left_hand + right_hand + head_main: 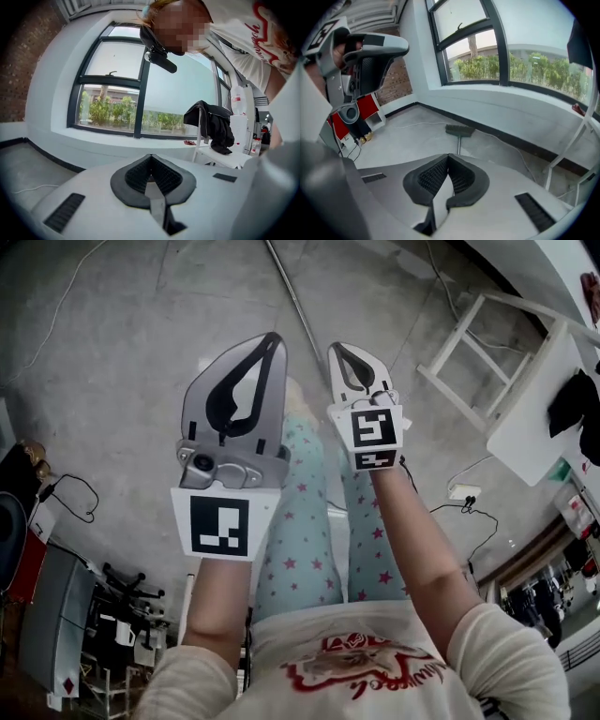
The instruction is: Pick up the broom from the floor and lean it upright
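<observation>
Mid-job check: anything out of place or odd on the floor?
Yes: the broom lies flat on the floor, its head near the wall under the window, not leaning upright. Nothing else stands out.

No word could I read for certain. My white shirt (361,667) carried red script lettering, upside down to me and too curled to make out. Above the shirt, the left cube (219,526) and the right cube (373,432) bore only black-and-white square patterns, no letters. Left of the shirt, a white panel (62,673) showed a small red diamond.
</observation>
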A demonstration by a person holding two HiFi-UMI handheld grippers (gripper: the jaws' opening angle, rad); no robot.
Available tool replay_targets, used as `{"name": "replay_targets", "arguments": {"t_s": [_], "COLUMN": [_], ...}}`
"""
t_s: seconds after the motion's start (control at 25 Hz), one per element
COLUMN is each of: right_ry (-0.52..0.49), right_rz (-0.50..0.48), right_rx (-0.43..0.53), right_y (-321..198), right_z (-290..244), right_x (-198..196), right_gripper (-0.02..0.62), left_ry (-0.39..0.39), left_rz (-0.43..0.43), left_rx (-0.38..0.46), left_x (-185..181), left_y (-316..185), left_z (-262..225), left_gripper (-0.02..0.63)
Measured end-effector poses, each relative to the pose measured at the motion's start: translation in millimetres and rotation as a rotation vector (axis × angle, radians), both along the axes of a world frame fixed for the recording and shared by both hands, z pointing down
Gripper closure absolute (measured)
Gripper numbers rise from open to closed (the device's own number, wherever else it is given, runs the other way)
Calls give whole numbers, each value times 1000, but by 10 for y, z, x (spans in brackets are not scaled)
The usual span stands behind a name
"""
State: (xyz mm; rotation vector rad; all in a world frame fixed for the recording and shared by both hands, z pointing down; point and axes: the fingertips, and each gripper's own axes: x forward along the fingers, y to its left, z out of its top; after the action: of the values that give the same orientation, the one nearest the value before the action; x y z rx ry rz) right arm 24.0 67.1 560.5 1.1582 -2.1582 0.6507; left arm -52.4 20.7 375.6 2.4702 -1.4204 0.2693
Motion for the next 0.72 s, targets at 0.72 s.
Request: {"name": "replay_targets", "arguments": {"t_s": [0.72], "right_ry": [88], "right_rz": [-122], "right_rx": [-317], "right_y": [1191], "right_z": [2410], "right_x": [244], "right_gripper": [572], "left_ry": [20], "left_rz": [55], "left_rx": [-88], "left_x": [386], "left_y": [298], "left_z": [1756], "left_gripper": [589]}}
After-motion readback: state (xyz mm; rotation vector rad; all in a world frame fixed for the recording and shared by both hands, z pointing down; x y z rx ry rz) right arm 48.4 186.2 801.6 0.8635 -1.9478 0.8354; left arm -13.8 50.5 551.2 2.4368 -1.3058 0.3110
